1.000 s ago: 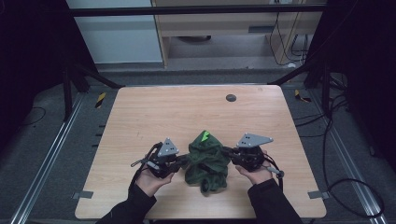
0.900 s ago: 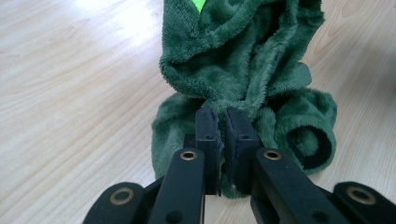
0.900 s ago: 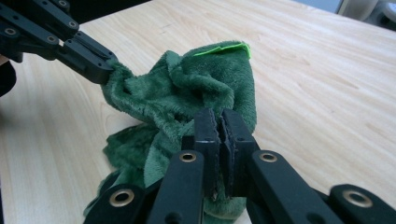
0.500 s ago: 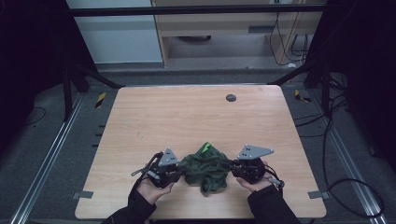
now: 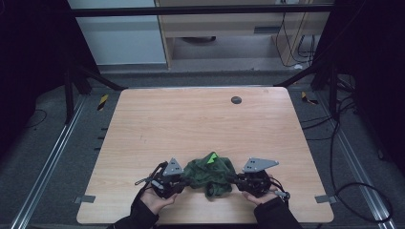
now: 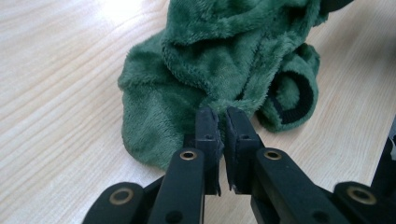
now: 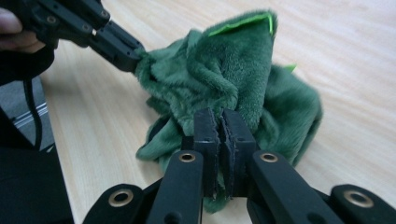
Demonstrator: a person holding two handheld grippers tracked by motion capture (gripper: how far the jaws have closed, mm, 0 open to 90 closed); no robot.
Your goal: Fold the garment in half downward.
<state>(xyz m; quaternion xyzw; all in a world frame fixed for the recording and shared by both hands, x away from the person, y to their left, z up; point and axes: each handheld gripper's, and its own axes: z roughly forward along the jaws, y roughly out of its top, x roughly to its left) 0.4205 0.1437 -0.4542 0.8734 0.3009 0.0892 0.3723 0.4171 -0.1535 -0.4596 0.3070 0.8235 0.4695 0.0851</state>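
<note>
The bench is a pale wood-grain surface occupying the centre of the high view; most of it is bare, with a small dark round fitting near its far edge.

The green plush garment lies bunched at the lower centre of the high view, close to the near edge of the bench, between the two grippers. It is a soft fleece item with a bright green tag at its top and a dark-lined cuff opening at the right of the left gripper view. Part of it rests on the bench; the upper folds are gathered between the two holds.

The left gripper has its fingers clamped on a fold at the garment's edge, with fabric visibly pinched between them. The right gripper likewise has its fingers pressed together on a fold at the opposite side.

Handling assessment: the garment appears light, limp and compressible. It will sag and fold under its own weight and will not hold a shape. The pile offers good friction, so slip is unlikely, but a thin pinch may pull free under tension. Recommended hold points are hems, the cuff or doubled edges, not single loose folds.
</note>
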